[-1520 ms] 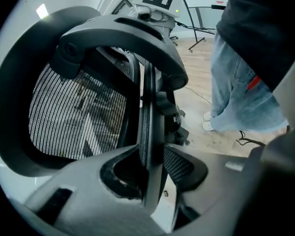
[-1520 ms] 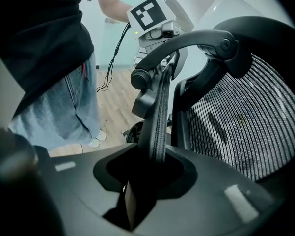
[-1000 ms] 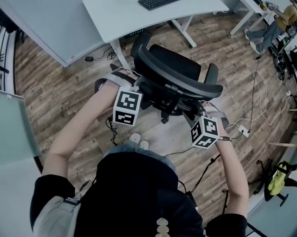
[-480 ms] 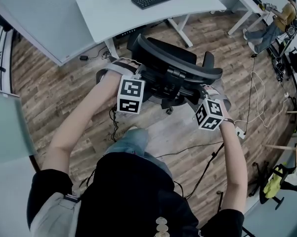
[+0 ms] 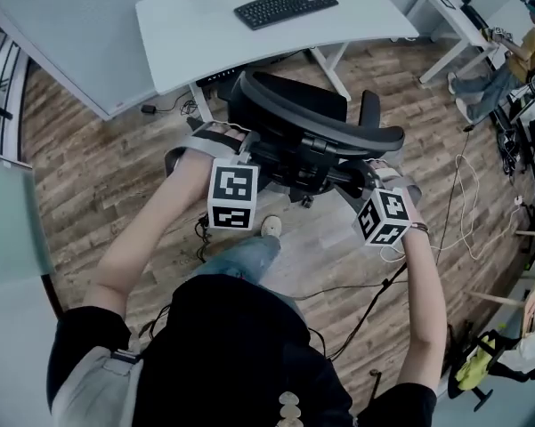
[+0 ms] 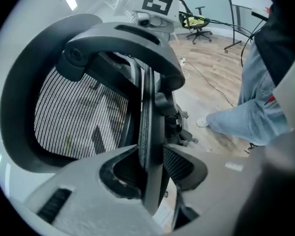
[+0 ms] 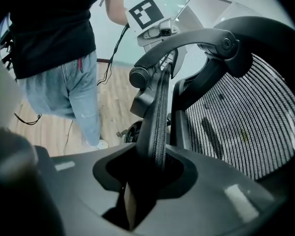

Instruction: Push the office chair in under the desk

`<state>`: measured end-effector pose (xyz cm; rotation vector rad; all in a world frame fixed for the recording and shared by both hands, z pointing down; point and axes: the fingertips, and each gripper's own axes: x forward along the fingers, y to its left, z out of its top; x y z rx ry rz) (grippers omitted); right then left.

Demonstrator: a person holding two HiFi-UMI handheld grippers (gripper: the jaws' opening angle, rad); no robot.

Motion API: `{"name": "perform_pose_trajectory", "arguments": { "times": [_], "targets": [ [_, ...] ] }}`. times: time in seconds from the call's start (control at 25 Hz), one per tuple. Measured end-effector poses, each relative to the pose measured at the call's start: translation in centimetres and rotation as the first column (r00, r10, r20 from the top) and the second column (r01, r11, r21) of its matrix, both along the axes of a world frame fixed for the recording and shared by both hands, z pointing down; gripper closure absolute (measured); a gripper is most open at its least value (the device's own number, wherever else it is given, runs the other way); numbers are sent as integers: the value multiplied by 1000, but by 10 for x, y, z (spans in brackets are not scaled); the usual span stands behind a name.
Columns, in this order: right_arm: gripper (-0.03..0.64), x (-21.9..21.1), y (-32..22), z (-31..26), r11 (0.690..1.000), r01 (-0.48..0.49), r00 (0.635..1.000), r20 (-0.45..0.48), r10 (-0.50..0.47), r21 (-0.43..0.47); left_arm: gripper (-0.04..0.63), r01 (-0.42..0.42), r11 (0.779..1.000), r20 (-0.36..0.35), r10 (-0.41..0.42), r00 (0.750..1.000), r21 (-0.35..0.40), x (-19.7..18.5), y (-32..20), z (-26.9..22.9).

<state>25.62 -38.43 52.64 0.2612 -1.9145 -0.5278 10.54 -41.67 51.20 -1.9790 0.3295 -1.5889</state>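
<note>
Black mesh office chair point(image 5: 313, 118) stands on the wood floor point(image 5: 89, 176) just before the white desk point(image 5: 205, 38), backrest toward the person; left gripper point(image 6: 149, 168) clamps one backrest edge; right gripper point(image 7: 149, 168) clamps the other.

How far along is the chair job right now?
Done: the left hand-held gripper and right hand-held gripper clamp the backrest edges of the office chair. In hand: the chair stands facing the desk, just short of it. Left: rolling the seat in underneath; it isn't visibly under yet.
</note>
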Motion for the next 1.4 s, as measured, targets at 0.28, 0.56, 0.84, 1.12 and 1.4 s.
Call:
{"name": "perform_pose_trajectory", "arguments": {
  "times": [0.28,0.56,0.84,1.12,1.4],
  "targets": [
    [500,28,-59,4,992,125,992,-3,-125,-13,451,121,993,-12,-121,993,-1,25,-40,2],
    [500,57,-116,3,976,216,976,-2,-216,-20,451,219,976,-4,-219,976,3,53,-83,1],
    [499,75,-168,5,956,292,956,-3,-292,-29,453,288,958,-5,-288,958,-1,71,-122,2],
    [499,85,-199,11,928,373,928,-11,-374,-15,453,360,933,-13,-360,933,8,84,-139,8],
    [500,113,-262,5,887,461,887,-4,-462,-14,451,467,884,-4,-467,884,-7,114,-187,4]
  ]
}}
